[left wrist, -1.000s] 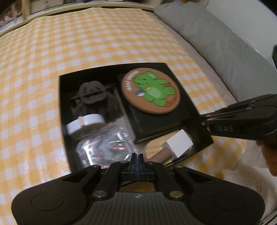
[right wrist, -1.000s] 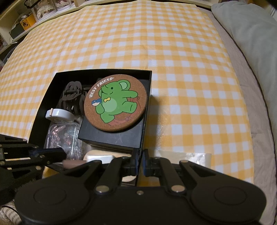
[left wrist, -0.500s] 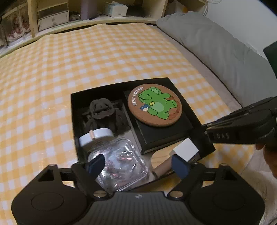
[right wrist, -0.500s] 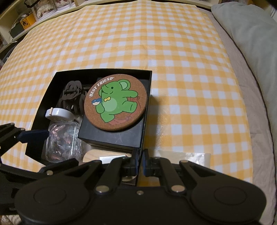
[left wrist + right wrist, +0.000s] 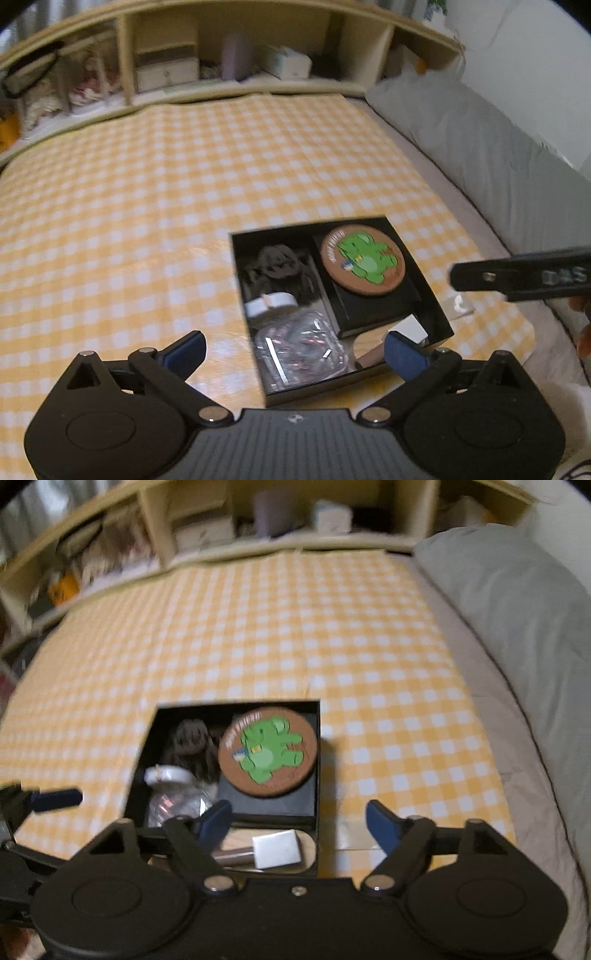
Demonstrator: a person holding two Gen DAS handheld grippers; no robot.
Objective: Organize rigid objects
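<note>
An open black box [image 5: 306,392] [image 5: 147,738] lies on the yellow checked cloth. In it are a cork coaster with a green bear [image 5: 364,260] [image 5: 267,751] on a smaller black box [image 5: 373,310], a dark hair claw [image 5: 275,262], a white round case [image 5: 271,302], a clear plastic container [image 5: 299,347] and a white block [image 5: 277,847] on a wooden piece. My left gripper [image 5: 295,352] hangs above the box's near left side, jaws opening, nothing gripped. My right gripper [image 5: 299,821] hangs over the near right corner, jaws opening, also gripping nothing.
A grey pillow [image 5: 461,140] [image 5: 517,598] runs along the right edge of the bed. A wooden shelf [image 5: 221,66] with boxes stands behind the cloth. A clear wrapper [image 5: 458,304] lies just right of the box. The cloth [image 5: 147,203] stretches far and left.
Both grippers went from shut to wide open, the left first, the right only in the last half second. Both rose and tilted up, so the box looks smaller and the shelf shows.
</note>
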